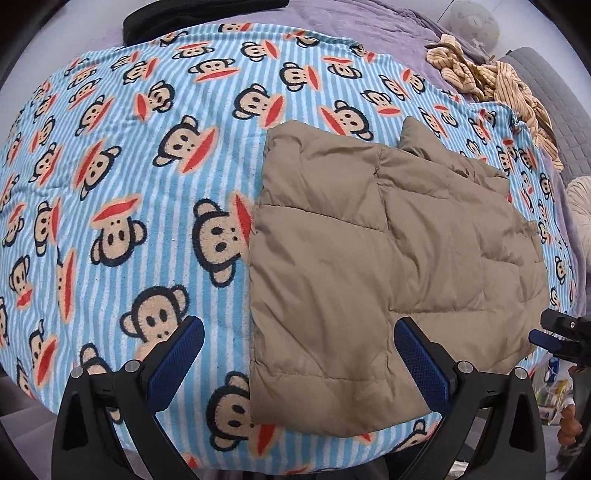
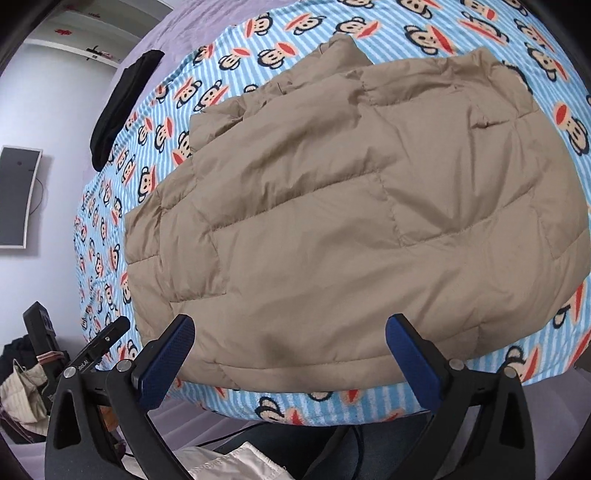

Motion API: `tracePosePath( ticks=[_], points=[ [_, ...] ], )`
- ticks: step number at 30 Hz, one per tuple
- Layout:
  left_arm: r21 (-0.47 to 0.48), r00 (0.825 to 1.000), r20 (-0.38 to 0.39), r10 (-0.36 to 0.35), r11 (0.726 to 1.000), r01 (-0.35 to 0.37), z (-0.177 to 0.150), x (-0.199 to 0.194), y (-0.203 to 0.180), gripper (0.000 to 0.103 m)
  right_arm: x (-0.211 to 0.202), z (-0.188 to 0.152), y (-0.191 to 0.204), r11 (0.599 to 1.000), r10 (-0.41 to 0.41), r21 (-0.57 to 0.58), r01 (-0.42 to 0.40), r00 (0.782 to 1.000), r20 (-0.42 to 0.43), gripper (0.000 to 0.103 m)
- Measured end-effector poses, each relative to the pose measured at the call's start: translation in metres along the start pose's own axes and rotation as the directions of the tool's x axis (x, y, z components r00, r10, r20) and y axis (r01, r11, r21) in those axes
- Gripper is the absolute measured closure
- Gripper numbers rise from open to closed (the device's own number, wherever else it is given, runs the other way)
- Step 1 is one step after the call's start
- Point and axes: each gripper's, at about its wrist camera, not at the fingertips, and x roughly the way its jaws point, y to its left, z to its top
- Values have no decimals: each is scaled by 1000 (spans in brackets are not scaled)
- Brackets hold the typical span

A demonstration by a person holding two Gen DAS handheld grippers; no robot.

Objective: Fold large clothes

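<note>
A tan quilted puffer jacket (image 1: 388, 258) (image 2: 351, 206) lies folded flat on a blue striped blanket with monkey faces (image 1: 129, 155) (image 2: 332, 400). My left gripper (image 1: 299, 354) hovers open above the jacket's near left edge, one pad over the blanket and the other over the jacket. My right gripper (image 2: 290, 350) hangs open above the jacket's near hem, nothing pinched between its blue pads. The right gripper's tip (image 1: 554, 332) shows at the right edge of the left wrist view; the left gripper (image 2: 92, 354) shows at the left of the right wrist view.
A black garment (image 1: 192, 18) (image 2: 118, 107) lies at the blanket's far edge. A striped yellow garment (image 1: 491, 81) is bunched at the far right on the purple bedding (image 1: 351, 18). White quilted cloth (image 2: 229, 465) lies below the bed edge, and clothes (image 2: 18, 391) sit piled by the wall.
</note>
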Motion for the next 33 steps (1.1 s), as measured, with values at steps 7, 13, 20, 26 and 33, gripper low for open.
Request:
tracePosePath(
  ticks=[7, 13, 20, 26, 33],
  points=[
    [1, 995, -56, -78, 997, 78, 18, 29, 23, 0, 8, -6, 10, 999, -28, 27, 29, 1000, -7, 0],
    [-50, 943, -90, -321, 947, 318, 30, 54, 49, 0, 14, -2, 9, 999, -49, 6, 49, 998, -38, 0],
    [-125, 859, -181, -479, 878, 463, 36, 115, 47, 0, 23, 11, 7, 996, -87, -28, 85, 992, -92, 0],
    [-102, 823, -185, -537, 843, 528, 41, 130, 29, 13, 28, 18, 13, 992, -107, -70, 101, 989, -101, 0],
    [-147, 781, -150, -607, 794, 589, 41, 105, 13, 78, 19, 31, 17, 987, -123, -101, 124, 992, 8, 35]
  ],
)
